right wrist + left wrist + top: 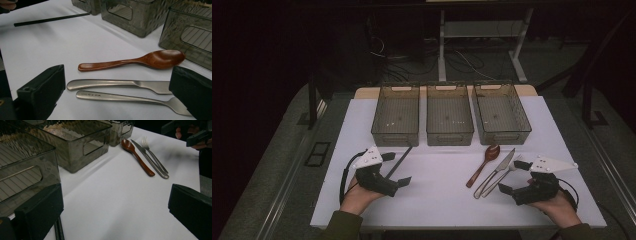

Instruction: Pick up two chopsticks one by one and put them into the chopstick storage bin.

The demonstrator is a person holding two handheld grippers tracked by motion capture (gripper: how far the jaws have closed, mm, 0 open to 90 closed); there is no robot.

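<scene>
A brown wooden spoon (482, 164), a steel knife (502, 167) and a steel fork (498, 181) lie side by side on the white table (437, 195), right of centre. My right gripper (513, 176) rests just right of them, open, with its jaws pointing at the handles. In the right gripper view the spoon (130, 61), knife (112, 83) and fork (125, 98) lie ahead of the wide jaws, untouched. My left gripper (396, 169) sits at the front left, open and holding nothing. A black stick (400, 161) lies beside it.
Three clear grey bins stand in a row at the back: left (395, 137), middle (449, 137) and right (504, 136). All look bare inside. The table's front edge is near both hands. Dark floor, cables and a desk frame lie beyond.
</scene>
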